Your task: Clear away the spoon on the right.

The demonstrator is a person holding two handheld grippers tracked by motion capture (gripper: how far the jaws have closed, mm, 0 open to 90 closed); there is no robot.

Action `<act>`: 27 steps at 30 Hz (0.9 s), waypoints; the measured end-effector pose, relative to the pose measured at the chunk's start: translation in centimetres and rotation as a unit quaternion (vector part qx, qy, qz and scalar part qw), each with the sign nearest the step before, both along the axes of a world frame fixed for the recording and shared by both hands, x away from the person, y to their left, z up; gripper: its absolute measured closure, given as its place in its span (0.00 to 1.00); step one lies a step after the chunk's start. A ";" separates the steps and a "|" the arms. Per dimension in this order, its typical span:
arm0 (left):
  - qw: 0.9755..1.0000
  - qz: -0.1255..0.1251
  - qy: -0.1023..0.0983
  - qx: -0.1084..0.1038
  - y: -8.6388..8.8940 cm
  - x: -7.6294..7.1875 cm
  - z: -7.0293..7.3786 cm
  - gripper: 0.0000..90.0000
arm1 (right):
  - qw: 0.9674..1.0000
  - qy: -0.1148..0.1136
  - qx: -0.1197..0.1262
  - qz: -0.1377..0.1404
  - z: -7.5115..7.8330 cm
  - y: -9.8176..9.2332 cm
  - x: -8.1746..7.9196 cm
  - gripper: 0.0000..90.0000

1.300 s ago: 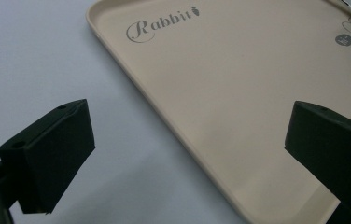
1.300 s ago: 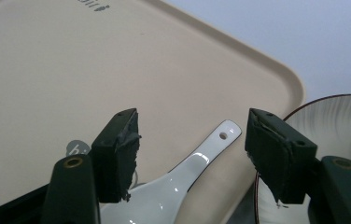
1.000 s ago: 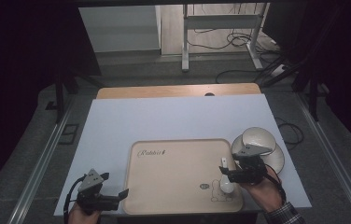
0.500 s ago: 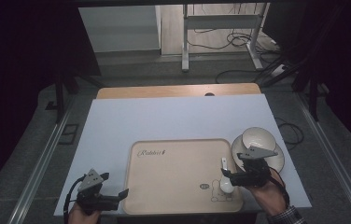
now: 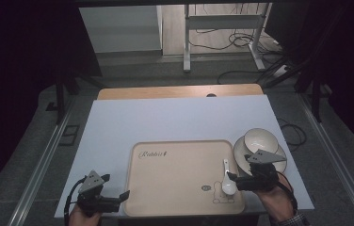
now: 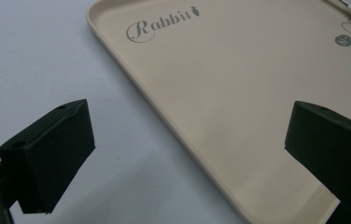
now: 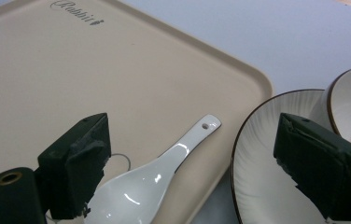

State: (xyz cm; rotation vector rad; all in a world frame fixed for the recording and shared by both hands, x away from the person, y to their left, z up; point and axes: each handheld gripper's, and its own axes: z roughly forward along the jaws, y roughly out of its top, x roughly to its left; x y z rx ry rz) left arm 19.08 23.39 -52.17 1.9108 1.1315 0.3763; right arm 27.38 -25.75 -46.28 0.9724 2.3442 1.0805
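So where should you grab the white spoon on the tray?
Probably by its handle. The white spoon lies flat on the beige tray with its slim handle, ending in a small hole, pointing away from the right gripper. Come from above with the jaws across the handle; the bowl looks too wide and slippery.

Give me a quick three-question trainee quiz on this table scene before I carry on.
1. True or false: the spoon lies on the tray.
2. Where is the bowl? A) on the tray B) on the plate C) on bare table
3. What stands between the right gripper's open jaws?

Key: 1 true; 2 B; 3 the spoon, with the jaws just opened and not pressing it.
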 end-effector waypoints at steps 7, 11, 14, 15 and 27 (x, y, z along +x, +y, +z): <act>1.000 0.000 0.000 -0.001 0.0 0.0 0.0 0.01 | 1.000 -0.006 0.001 -0.006 0.1 -0.5 -0.5 0.10; 1.000 0.000 0.001 -0.001 0.0 0.0 0.0 0.01 | 1.000 -0.009 0.003 -0.008 0.2 -0.8 -0.6 0.09; 1.000 0.000 0.001 -0.001 0.0 0.0 0.0 0.01 | 1.000 -0.013 0.004 -0.012 0.3 -1.1 -0.9 0.08; 1.000 0.000 0.001 -0.001 0.0 0.0 0.0 0.01 | 1.000 -0.013 0.004 -0.012 0.3 -1.1 -0.9 0.08; 1.000 0.000 0.001 -0.001 0.0 0.0 0.0 0.01 | 1.000 -0.018 0.008 -0.021 0.3 -2.2 -1.6 0.05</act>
